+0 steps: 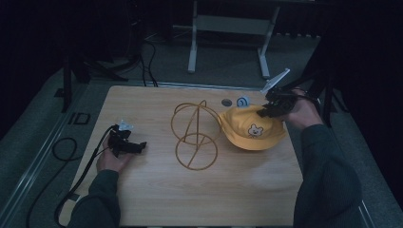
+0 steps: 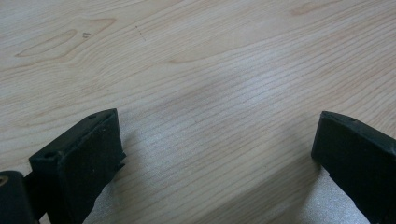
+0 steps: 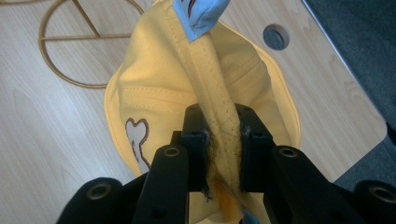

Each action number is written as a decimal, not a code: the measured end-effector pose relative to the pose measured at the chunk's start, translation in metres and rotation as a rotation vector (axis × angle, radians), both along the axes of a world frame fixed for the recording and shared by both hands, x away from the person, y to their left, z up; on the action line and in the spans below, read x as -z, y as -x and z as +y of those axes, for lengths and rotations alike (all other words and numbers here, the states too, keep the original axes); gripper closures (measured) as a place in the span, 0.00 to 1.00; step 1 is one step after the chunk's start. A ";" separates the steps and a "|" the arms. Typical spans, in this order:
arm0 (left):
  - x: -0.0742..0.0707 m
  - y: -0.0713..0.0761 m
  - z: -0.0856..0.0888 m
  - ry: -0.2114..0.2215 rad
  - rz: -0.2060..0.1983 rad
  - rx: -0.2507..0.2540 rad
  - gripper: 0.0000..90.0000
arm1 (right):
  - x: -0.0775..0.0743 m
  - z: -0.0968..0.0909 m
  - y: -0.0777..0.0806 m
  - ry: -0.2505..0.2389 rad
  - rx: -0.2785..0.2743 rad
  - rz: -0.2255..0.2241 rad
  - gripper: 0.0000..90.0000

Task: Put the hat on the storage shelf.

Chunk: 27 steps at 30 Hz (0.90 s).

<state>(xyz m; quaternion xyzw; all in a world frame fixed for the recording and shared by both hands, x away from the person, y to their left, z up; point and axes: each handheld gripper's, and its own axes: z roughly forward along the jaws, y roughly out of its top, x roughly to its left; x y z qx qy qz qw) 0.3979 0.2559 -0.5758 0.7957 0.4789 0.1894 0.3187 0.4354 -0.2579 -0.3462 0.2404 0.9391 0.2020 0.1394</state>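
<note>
Hat pinched at its crown by the clenched right hand-held gripper, brim on the worktop beside the wire stand, not yet placed on it; left hand-held gripper rests released.

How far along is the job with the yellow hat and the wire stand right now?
Done: the right gripper has pinched a fold of the yellow hat along its seam. In hand: the hat is gathered up at that fold, its brim near the table. Left: the hat is probably meant for the gold wire stand, which stands bare beside it. The left gripper rests open on the table, holding nothing.
</note>
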 end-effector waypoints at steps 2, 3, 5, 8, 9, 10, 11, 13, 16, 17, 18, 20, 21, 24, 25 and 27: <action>0.000 0.000 0.000 -0.001 0.000 0.000 0.02 | -0.005 0.000 0.002 -0.011 -0.001 -0.008 0.85; 0.000 0.000 0.000 -0.001 0.000 0.001 0.02 | -0.010 0.001 0.002 -0.032 -0.007 -0.019 0.85; 0.000 0.000 0.000 0.000 0.000 0.000 0.02 | -0.014 0.001 0.003 -0.045 -0.012 -0.026 0.85; 0.000 0.000 0.000 -0.001 0.000 0.000 0.02 | -0.019 0.001 0.003 -0.051 -0.018 -0.035 0.85; 0.000 0.000 0.000 0.000 0.000 0.000 0.02 | -0.023 0.002 0.004 -0.053 -0.018 -0.042 0.85; 0.000 0.000 0.000 -0.001 0.000 0.000 0.02 | -0.025 0.002 0.004 -0.057 -0.020 -0.044 0.85; 0.000 0.000 0.000 0.000 0.000 0.000 0.02 | -0.027 0.002 0.005 -0.059 -0.023 -0.045 0.85; 0.000 0.000 0.000 -0.001 0.000 0.001 0.02 | -0.030 0.002 0.006 -0.063 -0.030 -0.051 0.85; 0.000 0.000 0.000 0.000 0.000 0.000 0.02 | -0.034 0.002 0.008 -0.070 -0.036 -0.054 0.85; 0.000 0.000 0.000 -0.001 0.001 0.001 0.02 | -0.036 0.002 0.009 -0.072 -0.036 -0.054 0.85; 0.000 0.000 0.000 0.000 0.001 0.000 0.02 | -0.037 0.002 0.009 -0.076 -0.035 -0.057 0.85; 0.000 0.000 0.000 -0.001 0.001 0.001 0.02 | -0.038 0.001 0.009 -0.078 -0.038 -0.062 0.85; 0.000 0.000 0.000 -0.001 0.001 0.001 0.02 | -0.038 0.001 0.009 -0.078 -0.038 -0.062 0.85; 0.000 0.000 0.000 0.000 0.001 0.000 0.02 | -0.041 -0.002 0.011 -0.096 -0.035 -0.064 0.85; 0.000 0.000 0.000 -0.001 0.001 0.000 0.02 | -0.043 -0.002 0.012 -0.098 -0.036 -0.065 0.85; 0.000 0.000 0.000 -0.001 0.001 0.000 0.02 | -0.043 -0.003 0.012 -0.098 -0.041 -0.069 0.85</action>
